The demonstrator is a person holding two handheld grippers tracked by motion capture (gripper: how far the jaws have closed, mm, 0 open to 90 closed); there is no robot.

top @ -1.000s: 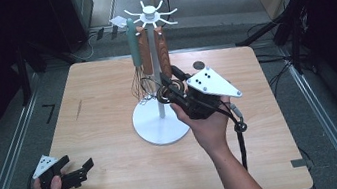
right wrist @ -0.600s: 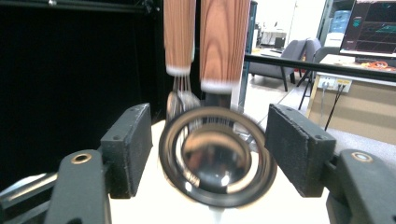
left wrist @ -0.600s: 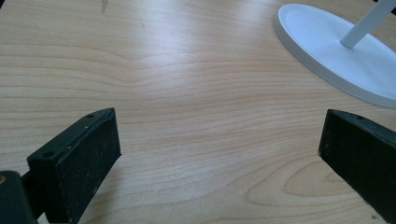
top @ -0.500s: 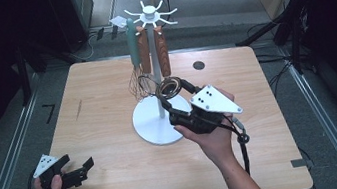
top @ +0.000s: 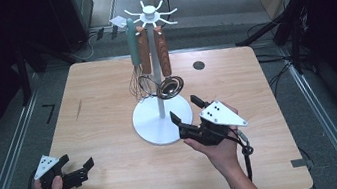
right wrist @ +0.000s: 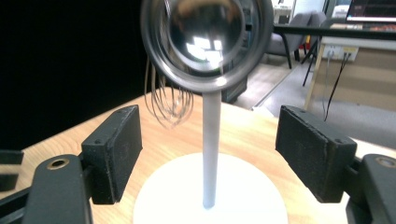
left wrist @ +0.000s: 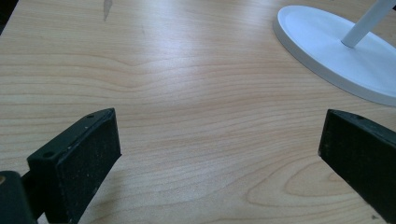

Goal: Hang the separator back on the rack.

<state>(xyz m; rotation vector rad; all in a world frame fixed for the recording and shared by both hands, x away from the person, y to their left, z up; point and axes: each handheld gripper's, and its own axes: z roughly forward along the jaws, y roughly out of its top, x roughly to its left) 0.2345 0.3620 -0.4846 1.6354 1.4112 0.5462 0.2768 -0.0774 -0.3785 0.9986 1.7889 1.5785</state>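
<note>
We see a shiny round metal ladle (top: 169, 87) with a brown wooden handle hanging from the tall white stand (top: 162, 118) in the middle of the pale wooden tabletop (top: 107, 103). Our right hand-held gripper (top: 185, 110) sits low by the stand's round base. Its jaws have just been opening, stand wide apart and hold nothing. A wire whisk (top: 140, 81) hangs beside the ladle. Our left hand-held gripper (top: 77, 165) rests near the front left edge, jaws wide apart and empty.
</note>
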